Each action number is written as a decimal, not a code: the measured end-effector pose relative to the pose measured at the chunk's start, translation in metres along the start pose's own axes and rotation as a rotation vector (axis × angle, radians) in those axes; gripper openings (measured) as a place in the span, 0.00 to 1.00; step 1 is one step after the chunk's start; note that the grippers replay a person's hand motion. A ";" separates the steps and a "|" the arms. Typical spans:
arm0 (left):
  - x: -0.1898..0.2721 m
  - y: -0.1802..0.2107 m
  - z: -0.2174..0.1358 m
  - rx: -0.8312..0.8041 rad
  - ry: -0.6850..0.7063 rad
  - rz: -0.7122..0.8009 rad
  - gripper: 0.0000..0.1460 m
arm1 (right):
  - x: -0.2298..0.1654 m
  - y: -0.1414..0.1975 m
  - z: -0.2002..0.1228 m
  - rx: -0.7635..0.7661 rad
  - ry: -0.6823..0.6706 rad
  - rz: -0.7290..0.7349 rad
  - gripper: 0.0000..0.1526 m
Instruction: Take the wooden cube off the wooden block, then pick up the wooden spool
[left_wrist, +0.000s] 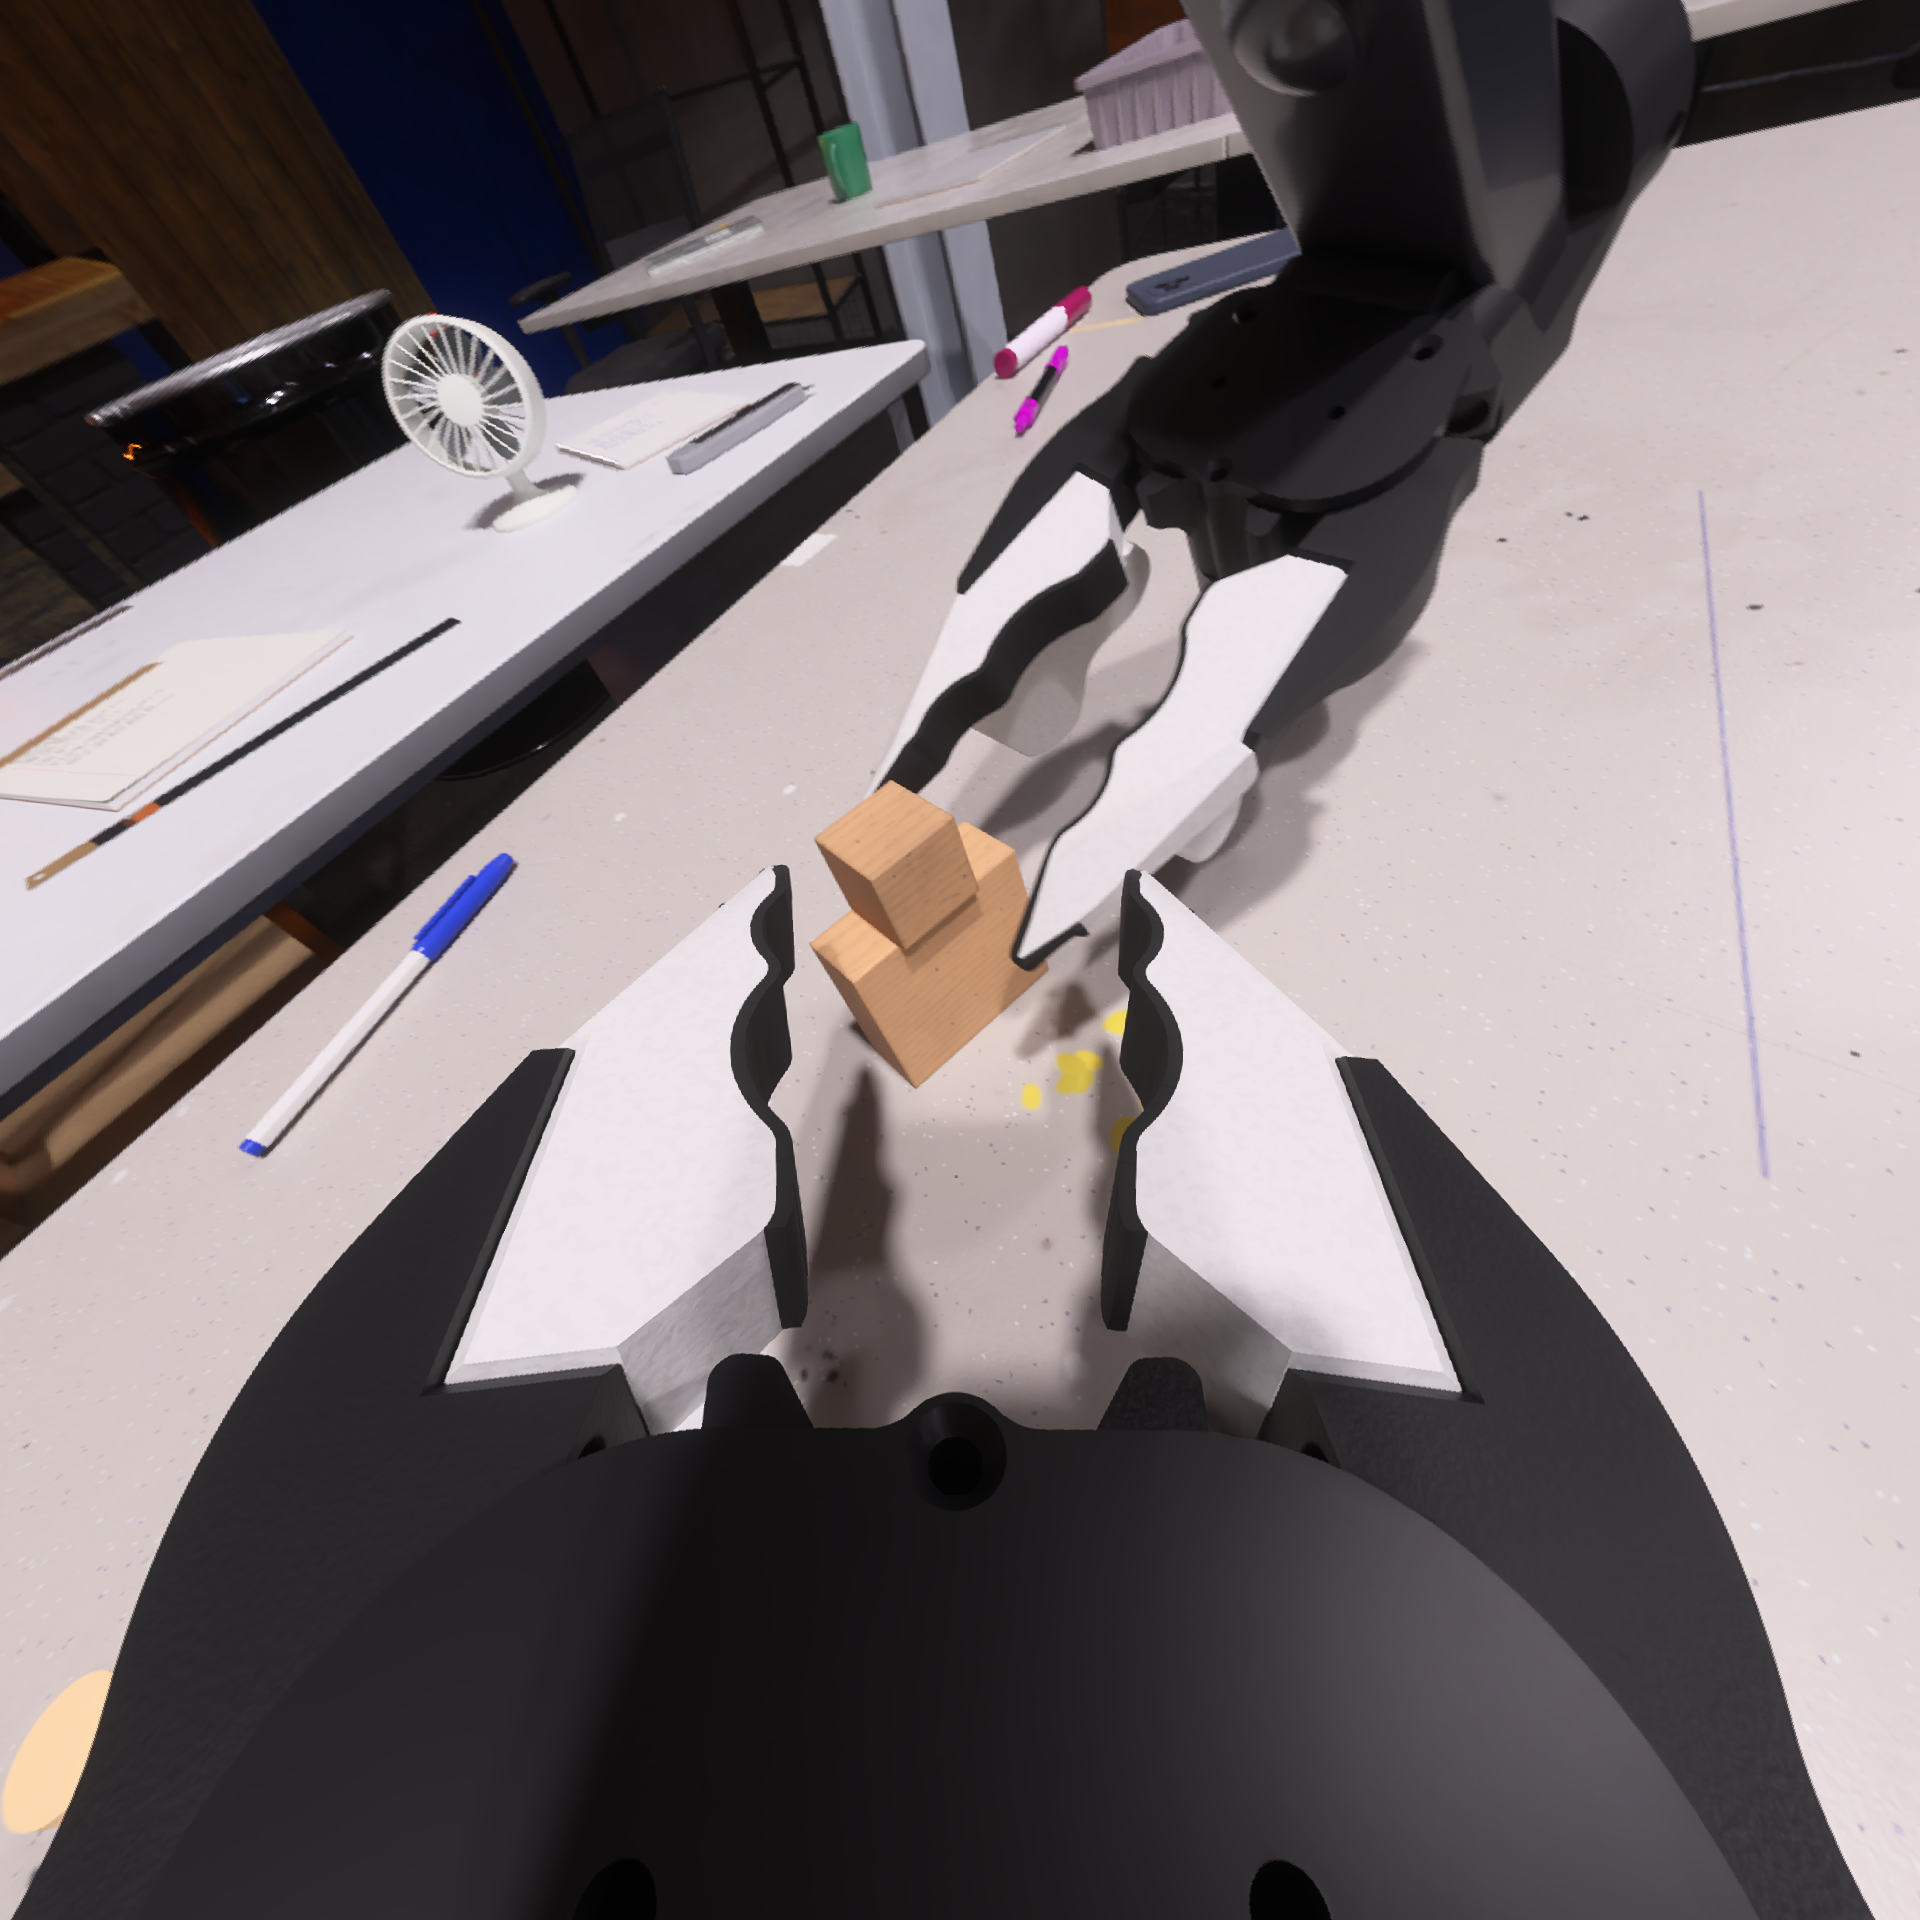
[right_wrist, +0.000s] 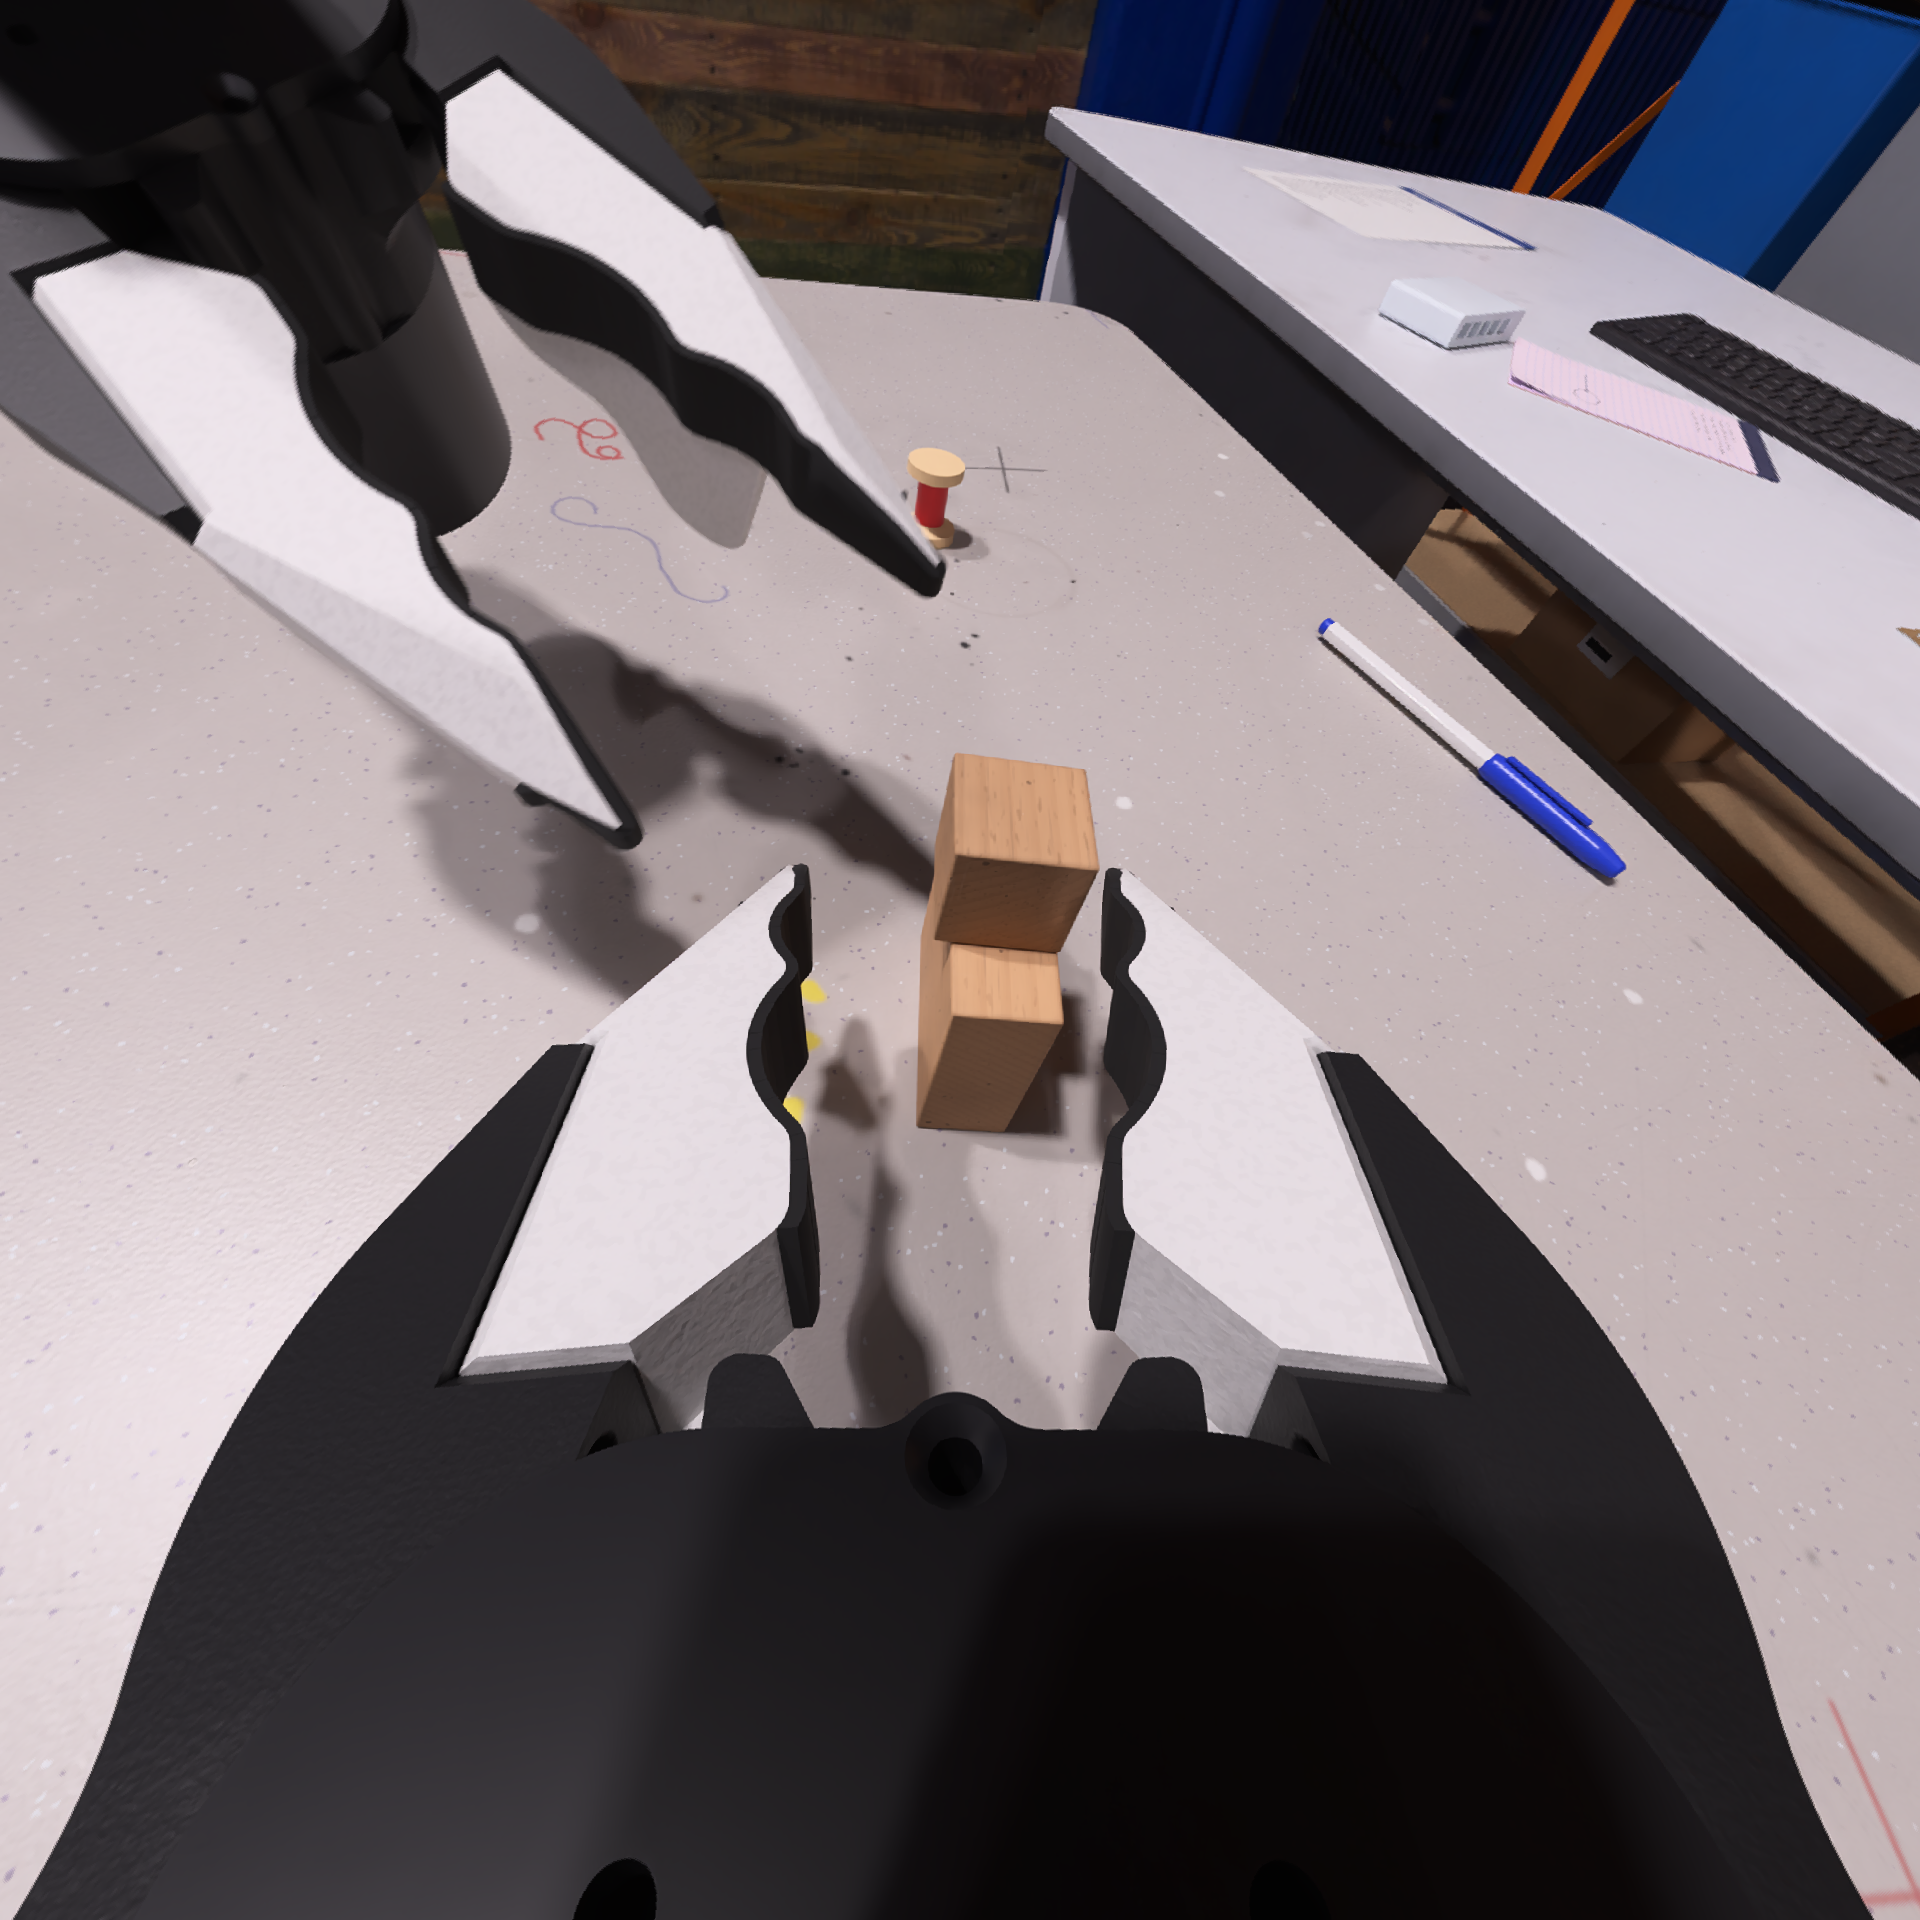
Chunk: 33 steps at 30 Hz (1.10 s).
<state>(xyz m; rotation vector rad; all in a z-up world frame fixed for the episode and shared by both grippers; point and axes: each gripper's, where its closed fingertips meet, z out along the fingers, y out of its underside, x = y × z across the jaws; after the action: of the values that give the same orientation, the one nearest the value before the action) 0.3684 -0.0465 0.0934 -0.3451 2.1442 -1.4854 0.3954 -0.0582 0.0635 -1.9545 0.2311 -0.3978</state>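
A wooden cube (right_wrist: 1018, 852) sits on top of an upright wooden block (right_wrist: 987, 1039) and overhangs it. My right gripper (right_wrist: 956, 883) is open, with the cube between its fingertips and small gaps on both sides. My left gripper (left_wrist: 956, 894) is open and empty, and faces the cube (left_wrist: 902, 862) and the block (left_wrist: 925, 997) from the opposite side, just short of them. It also shows in the right wrist view (right_wrist: 777, 707). The wooden spool (right_wrist: 933, 499), wound with red thread, stands upright farther along the table, beside a left finger.
A blue pen (right_wrist: 1475, 748) lies near the table edge and also shows in the left wrist view (left_wrist: 379, 997). Two magenta markers (left_wrist: 1042, 353) and a dark phone (left_wrist: 1205, 275) lie farther off. Neighbouring tables hold a white fan (left_wrist: 464, 400) and a keyboard (right_wrist: 1766, 395).
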 end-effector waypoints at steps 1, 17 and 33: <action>0.002 0.001 0.000 -0.005 0.012 -0.002 0.43 | 0.001 0.000 0.001 0.001 0.003 0.003 0.36; -0.002 0.016 0.003 -0.035 0.069 -0.071 0.40 | 0.020 -0.011 0.002 0.078 0.022 0.059 0.32; 0.000 0.012 0.005 0.026 0.083 -0.073 0.39 | 0.021 -0.011 0.003 0.073 0.045 0.048 0.34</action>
<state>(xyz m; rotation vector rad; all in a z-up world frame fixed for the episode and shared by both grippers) 0.3723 -0.0460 0.0807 -0.3616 2.1955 -1.5923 0.4160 -0.0590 0.0761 -1.8660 0.2878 -0.4142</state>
